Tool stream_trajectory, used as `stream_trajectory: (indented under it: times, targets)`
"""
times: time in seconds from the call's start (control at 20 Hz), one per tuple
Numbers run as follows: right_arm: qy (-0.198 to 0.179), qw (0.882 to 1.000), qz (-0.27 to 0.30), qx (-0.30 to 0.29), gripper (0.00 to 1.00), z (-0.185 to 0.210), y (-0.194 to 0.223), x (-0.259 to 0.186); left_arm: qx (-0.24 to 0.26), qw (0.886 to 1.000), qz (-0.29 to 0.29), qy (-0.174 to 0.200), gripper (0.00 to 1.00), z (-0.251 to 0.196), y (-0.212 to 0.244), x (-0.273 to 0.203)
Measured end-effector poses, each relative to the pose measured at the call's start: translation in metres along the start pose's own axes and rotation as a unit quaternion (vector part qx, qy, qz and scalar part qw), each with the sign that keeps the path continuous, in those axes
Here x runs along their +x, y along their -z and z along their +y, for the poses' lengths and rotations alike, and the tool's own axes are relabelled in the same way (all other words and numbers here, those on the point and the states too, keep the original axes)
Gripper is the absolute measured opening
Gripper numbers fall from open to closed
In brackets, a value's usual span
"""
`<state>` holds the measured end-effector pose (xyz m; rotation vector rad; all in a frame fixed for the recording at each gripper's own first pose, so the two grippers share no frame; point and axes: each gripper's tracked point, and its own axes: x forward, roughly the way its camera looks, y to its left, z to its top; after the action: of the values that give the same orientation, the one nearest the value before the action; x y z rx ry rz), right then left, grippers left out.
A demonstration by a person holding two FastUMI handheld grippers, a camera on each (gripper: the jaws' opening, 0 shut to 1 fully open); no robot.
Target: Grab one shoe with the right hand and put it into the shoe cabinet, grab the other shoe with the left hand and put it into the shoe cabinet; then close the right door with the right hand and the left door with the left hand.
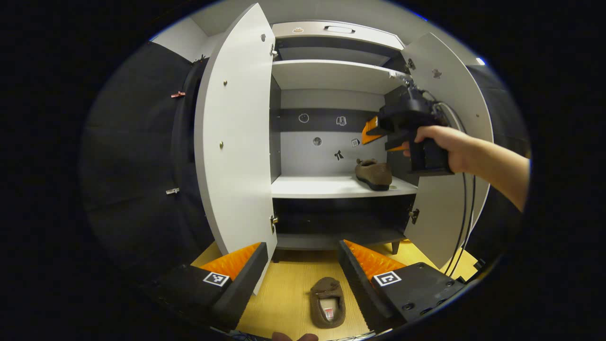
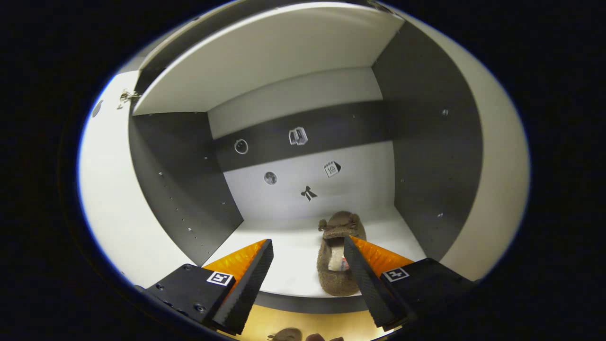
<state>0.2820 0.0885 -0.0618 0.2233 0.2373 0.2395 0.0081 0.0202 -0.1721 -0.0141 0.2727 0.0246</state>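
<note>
One brown shoe rests on the right side of the cabinet's middle shelf. In the right gripper view that shoe lies just beyond my right gripper, which is open and holds nothing. The left gripper view shows a hand holding the right gripper above the shelved shoe, in front of the cabinet. The second brown shoe lies on the wooden floor, below and between the open fingers of my left gripper. A bit of that shoe appears at the bottom of the right gripper view.
Both cabinet doors stand open: the left door and the right door. An upper shelf spans the cabinet, with a dark gap under the middle shelf. Cables hang by the right door. Black cloth walls flank the cabinet.
</note>
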Motion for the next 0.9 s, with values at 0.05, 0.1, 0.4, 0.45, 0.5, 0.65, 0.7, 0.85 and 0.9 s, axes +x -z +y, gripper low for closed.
stream_trajectory:
  times: [0.05,0.1,0.4,0.45,0.5,0.65,0.7,0.85,0.9]
  targets:
    - [-0.004,1.000,-0.018,-0.011,0.98,0.005,-0.006,-0.014,-0.002,1.000,0.008,0.003,0.95,0.000,0.010,0.003]
    - [-0.007,0.999,-0.035,-0.022,0.98,0.011,-0.011,-0.030,-0.004,1.000,0.018,0.007,0.95,-0.001,0.021,0.005]
    - [0.001,0.992,-0.112,-0.057,1.00,0.027,-0.032,-0.118,0.000,0.994,0.096,0.058,0.95,-0.017,0.099,0.024]
    - [0.004,0.991,-0.121,-0.058,1.00,0.026,-0.036,-0.133,0.002,0.991,0.115,0.065,0.95,-0.019,0.114,0.029]
    - [0.006,0.989,-0.131,-0.062,0.98,0.025,-0.040,-0.147,0.002,0.989,0.131,0.072,0.95,-0.022,0.128,0.034]
    - [0.021,0.984,-0.154,-0.084,1.00,0.012,-0.053,-0.183,0.001,0.980,0.174,0.096,0.93,-0.032,0.172,0.046]
    - [0.026,0.983,-0.160,-0.088,0.98,0.007,-0.057,-0.195,-0.001,0.978,0.186,0.099,0.91,-0.034,0.185,0.054]
    - [0.041,0.980,-0.168,-0.096,0.98,-0.011,-0.064,-0.224,0.009,0.971,0.219,0.094,0.85,-0.028,0.223,0.076]
    - [0.047,0.980,-0.168,-0.095,1.00,-0.018,-0.065,-0.233,0.019,0.968,0.233,0.091,0.83,-0.027,0.235,0.084]
